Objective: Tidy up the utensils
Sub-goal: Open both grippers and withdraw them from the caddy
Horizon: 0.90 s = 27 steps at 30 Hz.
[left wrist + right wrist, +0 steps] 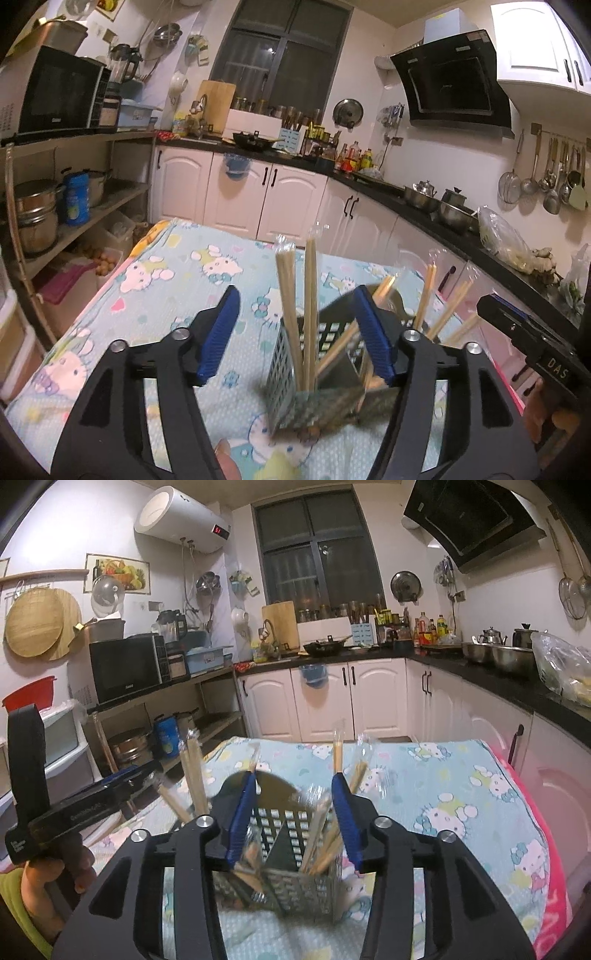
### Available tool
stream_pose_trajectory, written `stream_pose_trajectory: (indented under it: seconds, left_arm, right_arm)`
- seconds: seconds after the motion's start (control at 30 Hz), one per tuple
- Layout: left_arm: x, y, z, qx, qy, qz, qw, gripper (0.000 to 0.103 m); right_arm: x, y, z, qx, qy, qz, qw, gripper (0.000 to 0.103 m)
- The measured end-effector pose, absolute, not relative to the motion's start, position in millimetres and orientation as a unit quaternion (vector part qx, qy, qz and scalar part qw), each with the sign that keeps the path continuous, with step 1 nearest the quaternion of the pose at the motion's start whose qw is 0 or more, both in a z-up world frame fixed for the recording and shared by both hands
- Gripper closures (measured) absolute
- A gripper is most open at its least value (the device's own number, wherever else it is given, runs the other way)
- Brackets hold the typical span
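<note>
Several wrapped pairs of chopsticks [295, 314] already stood in the perforated metal holder [295, 853], which sat on the cartoon-print cloth [177, 295] over the table. From the left wrist view two pairs stood nearly upright at the holder's near-left corner; others [439, 314] leaned outward on the far right side. From the right wrist view more sticks [325, 834] slanted inside the right part of the holder, and another bundle [194, 775] rose at its left.

Left gripper [299, 332]: jaws spread apart, blue pads clear of the sticks, nothing clamped. Right gripper [295, 812]: jaws also parted, holder and sticks seen between them, pads not pressing on anything as far as could be told. The holder's base looked blurred in both views, so exact contact there could not be judged.

Judgement: the loading looked largely done, since no loose chopsticks showed on the visible cloth. What remained was perhaps straightening the leaning pairs, but the near edge of the table stayed hidden behind the grippers.

Surroundings: the other handheld gripper body [524, 332] sat close at the right, a hand [48, 882] at the left of the right view. Tall stick tips and crinkled wrappers stood directly ahead of both sets of jaws and could snag. Counter [424, 206], cabinets [325, 701] and microwave [129, 668] stood well apart
</note>
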<state>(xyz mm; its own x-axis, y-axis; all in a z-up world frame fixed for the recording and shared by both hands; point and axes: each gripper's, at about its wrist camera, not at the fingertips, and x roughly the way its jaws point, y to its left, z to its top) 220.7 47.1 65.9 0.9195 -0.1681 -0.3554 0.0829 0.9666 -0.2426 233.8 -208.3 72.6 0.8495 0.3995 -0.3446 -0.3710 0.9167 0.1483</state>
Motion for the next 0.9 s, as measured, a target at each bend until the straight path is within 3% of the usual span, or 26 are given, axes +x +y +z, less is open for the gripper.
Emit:
stream_pose_trajectory:
  seconds: [0.17,0.23,0.43,0.7,0.9]
  left_arm:
    - [202,48,62,-0.114,0.206,-0.068,0.969,0.036]
    - [194,47,59,-0.112,0.213,-0.069,0.968,0.027]
    - [171,41,52,-0.108,0.226,-0.075,0.965,0.013]
    - [143,29,32,-0.100,0.257,-0.080,0.958,0.012]
    - [121,30,19,-0.105,0.269,-0.078,0.954,0.012]
  right_arm:
    - [219,-212,64,0.039,0.204,0.192,0.959,0.051]
    - [213,-214,60,0.039,0.208,0.191,0.959,0.049]
    - [191,-219,50,0.036,0.221,0.186,0.957,0.037]
    - [161,-227,37,0.028,0.238,0.179,0.954,0.017]
    - [138,-229,23,0.020,0.256,0.180,0.950,0.013]
